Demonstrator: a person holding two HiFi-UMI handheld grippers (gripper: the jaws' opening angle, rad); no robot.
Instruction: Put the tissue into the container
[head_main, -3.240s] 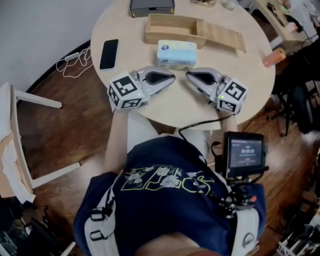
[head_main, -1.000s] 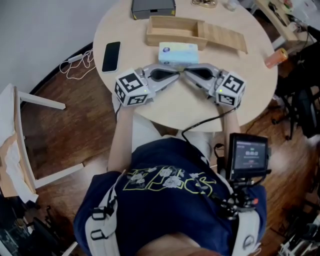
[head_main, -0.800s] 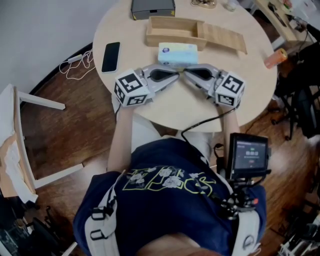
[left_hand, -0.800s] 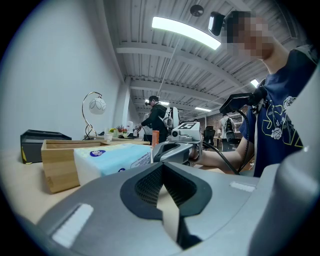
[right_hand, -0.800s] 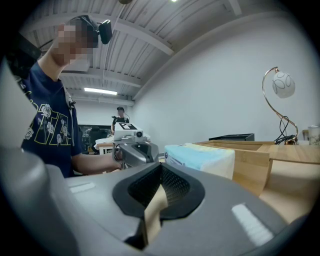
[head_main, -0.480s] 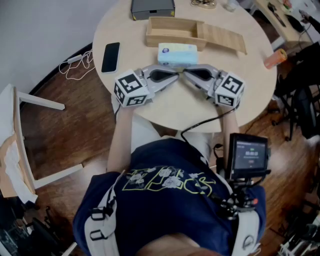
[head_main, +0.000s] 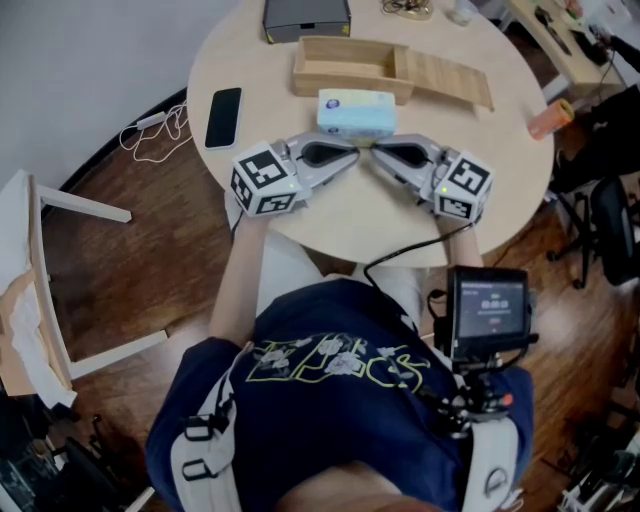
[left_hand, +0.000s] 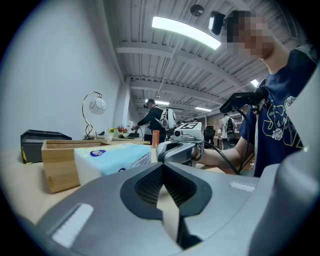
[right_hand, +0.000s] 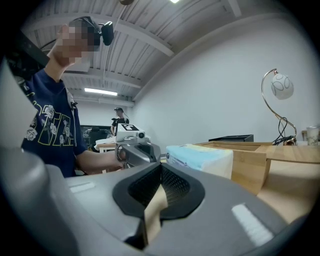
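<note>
We see a round tabletop (head_main: 350, 215) with a pack of tissues (head_main: 356, 112) lying near its middle, just in front of an open wooden box (head_main: 345, 62) and outside it. A flat wooden board (head_main: 450, 75) lies against the box's right side. The left gripper (head_main: 352, 158) and the right gripper (head_main: 377, 157) sit low over the tabletop on our side of the tissues, angled toward each other so that their tips almost meet. The 2 fingers of each gripper are pressed fully together, with nothing held between them. The tissues lie just beyond the tips. A black phone (head_main: 222, 117) lies on the left of the tabletop, and a dark case (head_main: 305, 17) sits at the far edge.
</note>
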